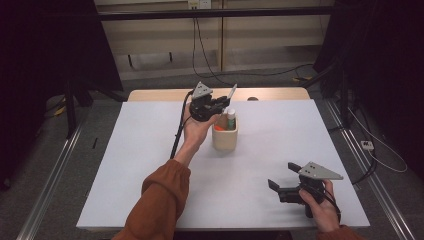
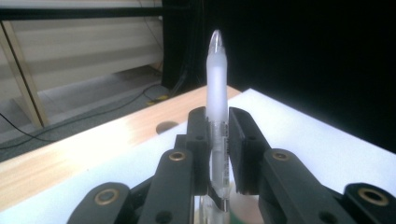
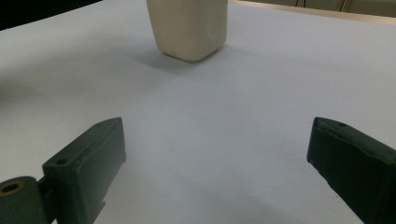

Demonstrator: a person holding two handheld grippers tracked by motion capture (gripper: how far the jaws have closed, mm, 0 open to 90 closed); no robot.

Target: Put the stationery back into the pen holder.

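Pen (image 2: 217, 93) clamped in my left tool (image 2: 217, 149), its two black jaws pressed together on the lower barrel while the frosted cap end sticks out past them. In the left gripper view the pen's long axis runs straight from 6 to 12 o'clock, tip at the top, over the far wooden edge of the desk (image 2: 93, 144). In the high view the same pen (image 1: 231, 93) slants toward 1 o'clock from my left tool (image 1: 220, 104), held above the desk and just over the rim of the cream-coloured cup (image 1: 225, 139).

The cup stands upright near the middle of the white desk (image 1: 150, 165). Inside it I can see a small bottle with a white cap (image 1: 231, 119) and something orange (image 1: 220, 123) beside it, both standing on end; what the orange item is, I cannot tell.

My right tool (image 1: 282, 181) rests low at about 5 o'clock on the desk, well apart from the cup, its jaws spread wide with nothing between them. In the right gripper view the right tool (image 3: 217, 163) points toward 12 o'clock at the cup (image 3: 189, 28), with bare white desk (image 3: 219, 116) between the jaws.
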